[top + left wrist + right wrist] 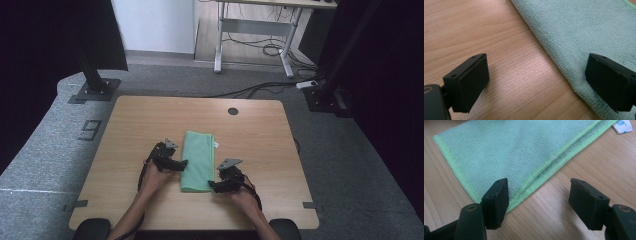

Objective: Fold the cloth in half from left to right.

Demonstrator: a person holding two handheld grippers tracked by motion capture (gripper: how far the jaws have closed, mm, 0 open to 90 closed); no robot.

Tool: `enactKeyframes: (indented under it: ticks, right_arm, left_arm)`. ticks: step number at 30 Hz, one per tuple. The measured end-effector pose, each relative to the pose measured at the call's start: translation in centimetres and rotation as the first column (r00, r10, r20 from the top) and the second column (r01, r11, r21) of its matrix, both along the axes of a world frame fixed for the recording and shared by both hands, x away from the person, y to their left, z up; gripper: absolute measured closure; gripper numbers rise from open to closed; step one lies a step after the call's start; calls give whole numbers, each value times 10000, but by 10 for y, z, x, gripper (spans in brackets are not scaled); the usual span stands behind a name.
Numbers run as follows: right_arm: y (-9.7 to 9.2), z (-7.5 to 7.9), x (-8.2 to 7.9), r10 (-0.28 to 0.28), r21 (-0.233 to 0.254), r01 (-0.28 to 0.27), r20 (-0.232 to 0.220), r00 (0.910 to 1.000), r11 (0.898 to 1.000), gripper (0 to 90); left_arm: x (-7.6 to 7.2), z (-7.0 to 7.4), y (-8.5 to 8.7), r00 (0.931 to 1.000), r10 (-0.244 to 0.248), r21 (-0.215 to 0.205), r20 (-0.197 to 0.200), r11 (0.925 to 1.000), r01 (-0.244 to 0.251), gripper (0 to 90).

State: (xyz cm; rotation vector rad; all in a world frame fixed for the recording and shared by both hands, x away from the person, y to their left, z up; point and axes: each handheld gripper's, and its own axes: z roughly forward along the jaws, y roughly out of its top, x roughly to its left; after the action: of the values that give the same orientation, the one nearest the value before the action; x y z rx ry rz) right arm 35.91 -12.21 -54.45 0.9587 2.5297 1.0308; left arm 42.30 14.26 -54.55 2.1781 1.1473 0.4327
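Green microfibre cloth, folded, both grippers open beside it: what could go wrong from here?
1. The right gripper sits at the stacked hems of the cloth; a shallow pinch may catch just the top layer and undo the fold.
2. The left gripper straddles the folded edge over the table; a jaw may scrape wood and drag the cloth askew.

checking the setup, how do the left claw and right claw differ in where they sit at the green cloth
The left claw sits at the cloth's left long edge, about mid-length; the right claw sits at its near right corner. The left claw faces a plain folded edge with one jaw over the cloth; the right claw faces stitched, layered hems, its jaws astride the corner. Both are open, holding nothing, low over the table.
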Motion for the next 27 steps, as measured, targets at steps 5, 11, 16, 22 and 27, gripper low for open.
enactKeyframes:
  ticks: [5,11,16,22,27]
  right_arm:
    - [-3,2,0,-66,214,67,-13,10000,9997,291]
    - [-17,15,-1,-321,617,293,448,9985,9977,247]
    - [-27,17,2,-511,468,489,467,9976,9977,199]
    - [-38,19,2,-581,287,565,566,9967,9980,140]
    - [-50,21,1,-801,363,782,546,9953,9963,115]
  left_arm:
    - [-6,8,0,9994,-238,48,239,9997,237,57]
    - [-18,17,10,9982,-539,-265,247,9982,546,51]
    - [-31,22,20,9972,-711,-283,242,9970,718,23]
    - [-46,23,32,9961,-846,-133,255,9963,849,15]
    - [-60,22,46,9959,-813,82,393,9967,811,6]
